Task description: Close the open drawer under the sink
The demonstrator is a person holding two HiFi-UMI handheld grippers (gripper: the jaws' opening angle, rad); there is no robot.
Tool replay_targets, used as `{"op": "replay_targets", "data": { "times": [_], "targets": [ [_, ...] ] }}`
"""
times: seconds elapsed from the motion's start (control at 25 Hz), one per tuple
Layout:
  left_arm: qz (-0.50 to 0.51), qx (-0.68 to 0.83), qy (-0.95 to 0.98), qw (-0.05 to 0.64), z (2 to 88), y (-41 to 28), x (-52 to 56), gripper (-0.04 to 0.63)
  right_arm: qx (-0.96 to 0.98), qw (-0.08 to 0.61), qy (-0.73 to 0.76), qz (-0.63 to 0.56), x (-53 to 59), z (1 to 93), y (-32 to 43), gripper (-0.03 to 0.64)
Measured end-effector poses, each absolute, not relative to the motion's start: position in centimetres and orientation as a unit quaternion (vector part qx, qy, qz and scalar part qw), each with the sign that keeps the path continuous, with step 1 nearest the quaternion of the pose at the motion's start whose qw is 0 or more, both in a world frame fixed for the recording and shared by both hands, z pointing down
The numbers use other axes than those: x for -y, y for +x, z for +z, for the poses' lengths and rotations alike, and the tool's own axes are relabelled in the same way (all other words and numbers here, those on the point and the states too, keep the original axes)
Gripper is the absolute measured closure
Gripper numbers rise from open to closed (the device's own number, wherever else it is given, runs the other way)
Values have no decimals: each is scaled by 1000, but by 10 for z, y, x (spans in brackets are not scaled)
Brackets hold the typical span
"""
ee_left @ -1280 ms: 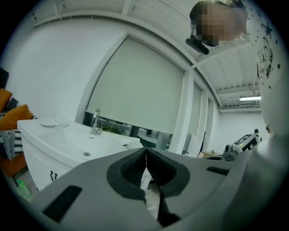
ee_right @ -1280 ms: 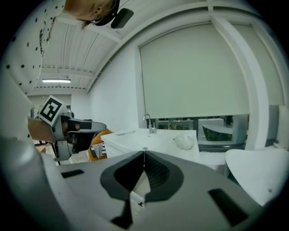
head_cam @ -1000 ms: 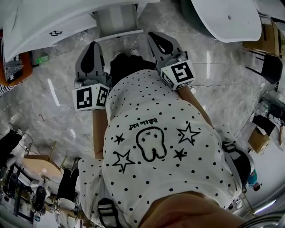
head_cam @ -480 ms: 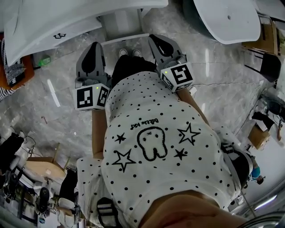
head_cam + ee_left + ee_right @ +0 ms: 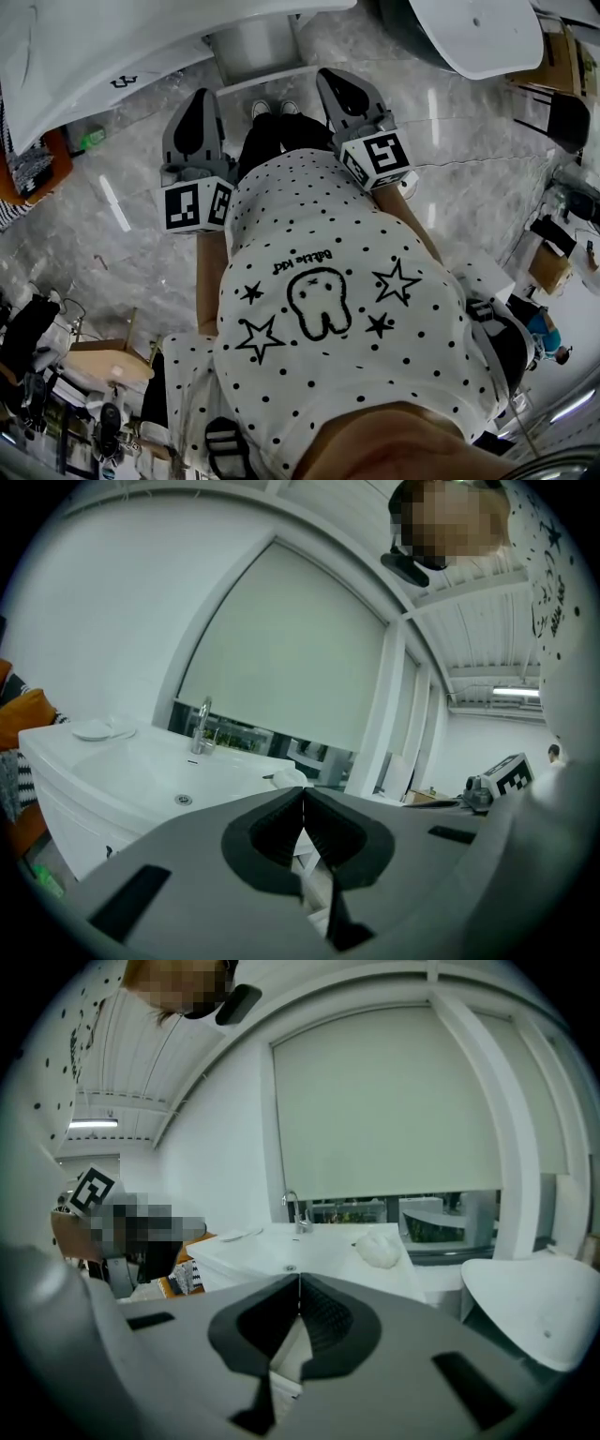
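- Drawer (image 5: 253, 45): is standing pulled out from under the sink's (image 5: 84, 52) front edge, its grey inside facing up. It is judged as not yet pushed home.
- Left gripper (image 5: 302, 794): is hovering in front of the sink and pointing towards it, a little downward. Its jaws are pressing together pad to pad with nothing between them, probably so that the blunt closed tip can serve as a pusher.
- Right gripper (image 5: 299, 1281): is hovering in front of the sink alongside the other one. Its jaws are likewise meeting, holding nothing, and it is probably being readied the same way.
- Faucet (image 5: 202, 726): is standing at the sink's back rim, well away from the work.
- Shallow dish (image 5: 98, 728): is sitting on the sink's back corner.
- White lump (image 5: 380, 1249): is lying on the sink's deck. It may be a cloth, but its kind is not clear.
- Shoes (image 5: 272, 110): are showing just in front of the sink, placing the person squarely at the open front.
- Dotted shirt (image 5: 319, 309): is covering most of the floor before the sink in the head view.
- Hard to make out:
  - The drawer's handle, its contents and how far out it is reaching.
  - In both gripper views the jaws' own bodies are masking everything below the sink's rim, leaving only white slivers through the gaps.
  - Whether either tip is touching the drawer cannot be told.
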State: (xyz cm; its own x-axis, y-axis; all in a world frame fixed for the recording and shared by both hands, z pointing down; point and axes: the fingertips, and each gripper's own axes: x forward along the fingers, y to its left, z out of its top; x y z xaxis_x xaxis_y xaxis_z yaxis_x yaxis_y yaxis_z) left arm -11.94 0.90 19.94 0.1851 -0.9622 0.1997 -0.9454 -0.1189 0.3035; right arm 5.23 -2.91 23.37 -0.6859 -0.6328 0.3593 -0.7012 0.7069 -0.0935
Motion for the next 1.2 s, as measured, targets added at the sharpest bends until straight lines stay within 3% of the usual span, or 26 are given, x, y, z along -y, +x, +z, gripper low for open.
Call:
{"op": "replay_targets", "data": {
  "times": [0.32, 0.72, 1.2],
  "targets": [
    [-6, 634, 749, 192, 207, -112, -13, 589, 935, 187, 297, 42, 4, 231, 20, 603],
    [-4, 635, 744, 208, 216, -95, -17, 589, 943, 189, 272, 45, -2, 232, 10, 603],
    [5, 662, 720, 208, 221, -120, -23, 589, 945, 182, 268, 45, 1, 229, 6, 603]
  ]
}}
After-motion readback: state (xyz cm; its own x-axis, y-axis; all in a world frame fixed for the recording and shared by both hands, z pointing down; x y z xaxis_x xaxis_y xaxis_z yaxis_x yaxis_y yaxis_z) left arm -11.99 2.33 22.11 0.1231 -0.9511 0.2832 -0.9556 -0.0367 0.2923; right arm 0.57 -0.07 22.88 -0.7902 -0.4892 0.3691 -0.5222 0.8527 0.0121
